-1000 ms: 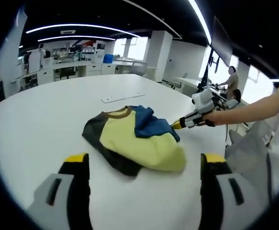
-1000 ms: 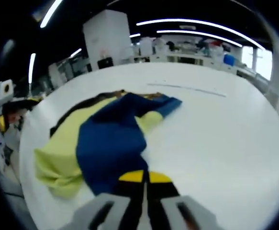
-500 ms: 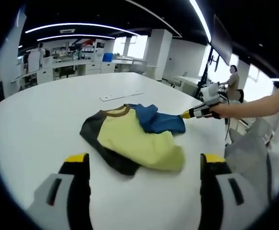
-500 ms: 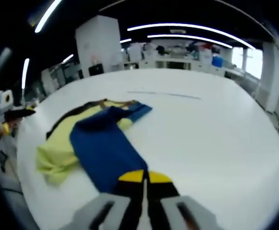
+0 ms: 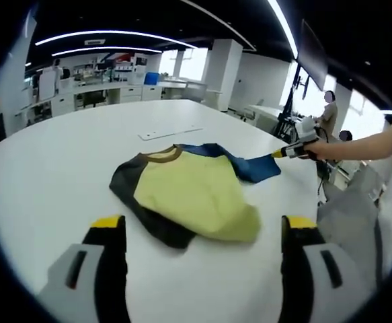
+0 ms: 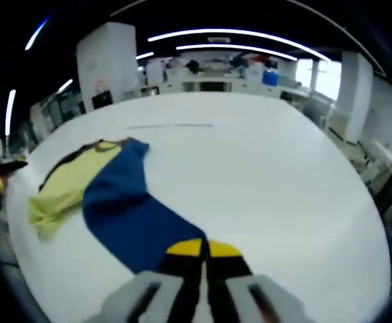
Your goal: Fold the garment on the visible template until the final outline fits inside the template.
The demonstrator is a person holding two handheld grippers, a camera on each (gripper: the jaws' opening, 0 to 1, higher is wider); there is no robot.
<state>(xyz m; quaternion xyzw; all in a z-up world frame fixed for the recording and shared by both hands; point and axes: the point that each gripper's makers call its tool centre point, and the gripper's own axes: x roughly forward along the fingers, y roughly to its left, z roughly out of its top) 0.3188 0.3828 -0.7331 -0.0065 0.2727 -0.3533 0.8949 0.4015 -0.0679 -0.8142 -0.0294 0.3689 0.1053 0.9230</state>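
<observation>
Left gripper view: shirt (image 5: 189,198) lies crumpled mid-bench (image 5: 54,175), yellow body up, dark sleeve toward the near left, blue sleeve (image 5: 253,165) drawn out to the right. Looks like it's being spread flat before any fold, so the sleeve is held taut rather than dropped. Left gripper (image 5: 199,235) hangs low over the bench just short of the shirt's hem, jaws spread wide, holding nothing; probably waiting to take the hem. Right gripper (image 5: 280,153) comes in from the right on an outstretched forearm (image 5: 364,145), tip at the sleeve end. A thin flat strip (image 5: 171,134) lies beyond the collar; can't tell if that's the template.

Right gripper view: right gripper (image 6: 204,249) has its jaws pressed together on the blue sleeve (image 6: 125,219), which runs straight from the tips back to the shirt (image 6: 68,185) at far left. Pointed low along the bench (image 6: 269,182), pulling away from the body.
</observation>
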